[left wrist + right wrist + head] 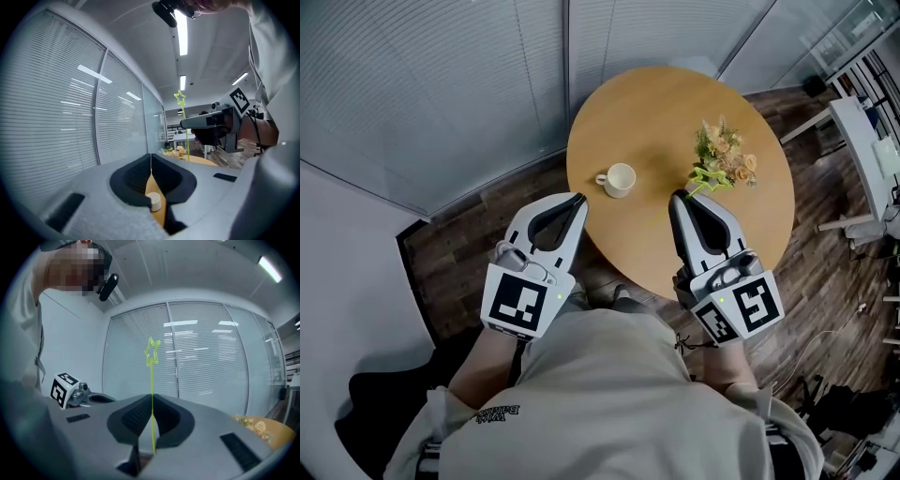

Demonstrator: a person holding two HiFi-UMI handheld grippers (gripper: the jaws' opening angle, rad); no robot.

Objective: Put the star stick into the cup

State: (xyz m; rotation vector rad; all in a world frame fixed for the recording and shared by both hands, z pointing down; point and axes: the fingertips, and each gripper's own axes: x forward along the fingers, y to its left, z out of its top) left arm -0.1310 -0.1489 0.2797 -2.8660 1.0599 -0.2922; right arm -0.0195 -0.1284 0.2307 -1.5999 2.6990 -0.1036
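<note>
Gripping the yellow-green star stick [152, 376] upright between its closed jaws, the right tool [680, 199] hovers at the near edge of the round wooden bench [675, 103], near a flower bunch [727, 155]. The left tool [581, 199] has its jaws together, nothing between them. The white cup [619, 179] stands on the bench, just ahead of and between the two tools

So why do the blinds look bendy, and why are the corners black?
Left gripper view and right gripper view: the wide-angle lens curves the blinds and leaves black corners. Left gripper view: a ceiling light glares white. Right gripper view: the star stick looks sharp. Head view: no black corners.
</note>
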